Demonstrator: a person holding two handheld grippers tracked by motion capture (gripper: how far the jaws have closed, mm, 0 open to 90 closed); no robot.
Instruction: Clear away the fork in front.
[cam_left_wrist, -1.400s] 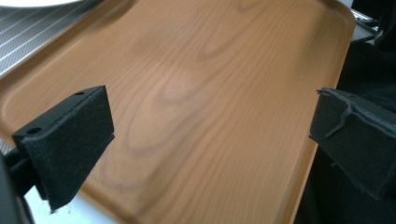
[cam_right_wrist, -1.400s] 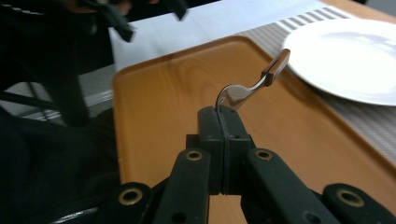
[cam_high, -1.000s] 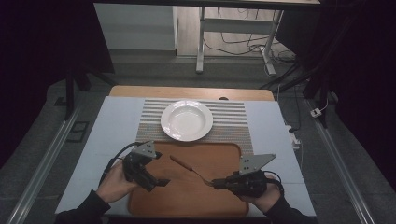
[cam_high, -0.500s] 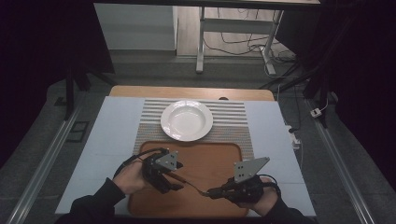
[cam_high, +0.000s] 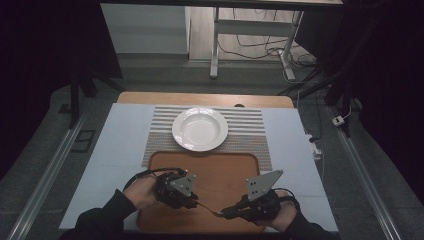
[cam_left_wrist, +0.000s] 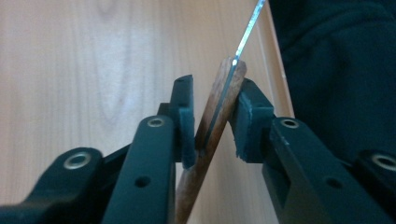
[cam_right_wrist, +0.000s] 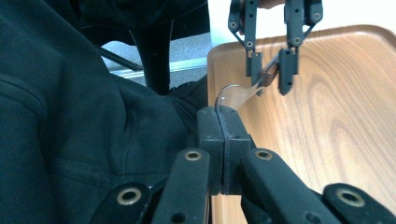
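Observation:
A utensil (cam_high: 207, 209) with a wooden handle (cam_left_wrist: 219, 100) and a thin metal end (cam_right_wrist: 233, 95) spans the front of the wooden tray (cam_high: 220, 165). My right gripper (cam_right_wrist: 223, 126) is shut on the metal end and appears at the tray's front right (cam_high: 225, 212). My left gripper (cam_left_wrist: 211, 119) has just been closing around the wooden handle, which lies slanted between the pads. Gaps still show beside it. From the right gripper view, the left gripper (cam_right_wrist: 270, 70) straddles the handle (cam_right_wrist: 267, 76) just above the tray.
A white deep plate (cam_high: 200, 129) sits on a striped placemat (cam_high: 250, 130) behind the tray. A pale table cover (cam_high: 120, 145) lies under both. A dark sleeve (cam_right_wrist: 70, 116) stands close on the left in the right gripper view. Floor rails run along both sides.
My left gripper has moved right across the tray to the utensil's handle, and its jaws have narrowed around it. The right gripper has kept its grip and place.

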